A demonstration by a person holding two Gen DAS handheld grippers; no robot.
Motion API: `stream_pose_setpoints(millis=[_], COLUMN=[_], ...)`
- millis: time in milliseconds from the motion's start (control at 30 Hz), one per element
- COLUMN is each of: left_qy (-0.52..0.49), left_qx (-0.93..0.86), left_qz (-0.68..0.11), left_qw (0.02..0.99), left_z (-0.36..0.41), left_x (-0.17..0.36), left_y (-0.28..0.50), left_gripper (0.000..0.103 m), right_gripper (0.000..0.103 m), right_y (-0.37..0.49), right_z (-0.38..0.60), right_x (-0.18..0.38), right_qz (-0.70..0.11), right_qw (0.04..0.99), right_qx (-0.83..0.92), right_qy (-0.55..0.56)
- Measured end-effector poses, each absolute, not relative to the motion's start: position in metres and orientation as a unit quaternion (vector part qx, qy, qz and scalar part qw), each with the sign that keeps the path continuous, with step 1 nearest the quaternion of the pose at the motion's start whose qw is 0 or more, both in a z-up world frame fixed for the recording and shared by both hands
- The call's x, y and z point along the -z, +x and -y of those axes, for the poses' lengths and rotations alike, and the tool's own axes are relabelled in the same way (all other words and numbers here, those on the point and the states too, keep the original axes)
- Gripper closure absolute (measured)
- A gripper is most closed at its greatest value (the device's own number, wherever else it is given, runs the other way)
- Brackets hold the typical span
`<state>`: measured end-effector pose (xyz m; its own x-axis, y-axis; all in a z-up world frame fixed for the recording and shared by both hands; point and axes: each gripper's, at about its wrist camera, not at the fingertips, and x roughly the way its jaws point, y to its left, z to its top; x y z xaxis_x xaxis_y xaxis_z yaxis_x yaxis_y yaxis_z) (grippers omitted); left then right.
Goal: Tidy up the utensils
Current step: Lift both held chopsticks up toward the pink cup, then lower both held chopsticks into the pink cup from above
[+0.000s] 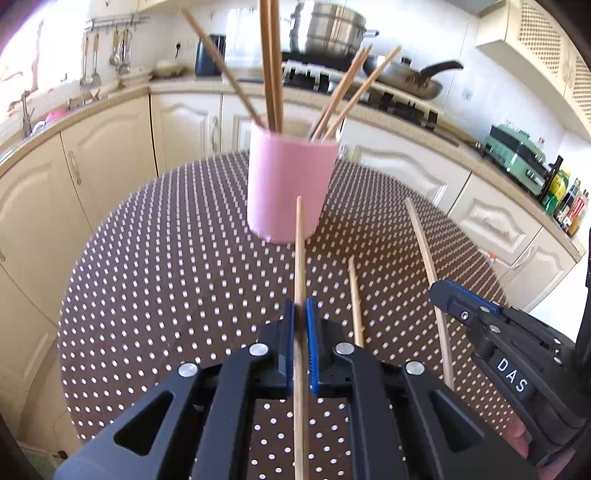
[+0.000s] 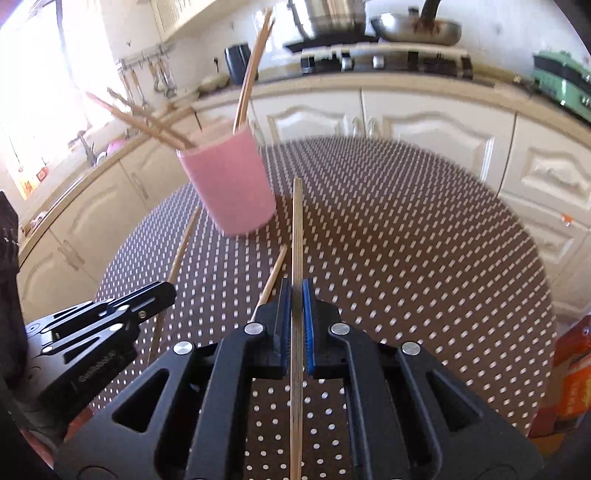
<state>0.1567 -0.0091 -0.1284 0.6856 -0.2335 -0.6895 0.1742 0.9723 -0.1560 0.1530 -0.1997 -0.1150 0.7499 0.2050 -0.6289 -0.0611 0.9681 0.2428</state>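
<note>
A pink cup [image 1: 288,184] stands on the dotted brown table [image 1: 166,258] and holds several wooden chopsticks [image 1: 271,62]. My left gripper [image 1: 300,314] is shut on one chopstick [image 1: 300,240] that points at the cup. My right gripper [image 2: 294,295] is shut on another chopstick [image 2: 296,221], and it shows at the right of the left wrist view [image 1: 439,291] with that chopstick [image 1: 424,243]. A loose chopstick [image 1: 355,299] lies on the table between the grippers. The cup [image 2: 232,181] stands ahead and left in the right wrist view.
Cream kitchen cabinets [image 1: 110,158] curve round behind the table. A stove with a steel pot [image 1: 325,29] and a frying pan [image 1: 410,79] is at the back. Bottles [image 1: 565,199] stand at the right. An orange box [image 2: 570,369] sits at the table's right edge.
</note>
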Motion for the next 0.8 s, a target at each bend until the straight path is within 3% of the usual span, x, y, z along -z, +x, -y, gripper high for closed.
stream_pose_setpoints(millis=[800], left_qy=[-0.025], left_qx=[0.107], left_qz=[-0.238], left_qw=[0.965], left_z=[0.037], left_x=[0.031], left_y=[0.147], left_gripper=[0.096], right_gripper=[0.096], right_y=[0.138], right_z=[0.223], right_x=[0.014], right_qz=[-0.208], right_qw=[0.966], right_qx=[-0.096], right_qy=[0.117])
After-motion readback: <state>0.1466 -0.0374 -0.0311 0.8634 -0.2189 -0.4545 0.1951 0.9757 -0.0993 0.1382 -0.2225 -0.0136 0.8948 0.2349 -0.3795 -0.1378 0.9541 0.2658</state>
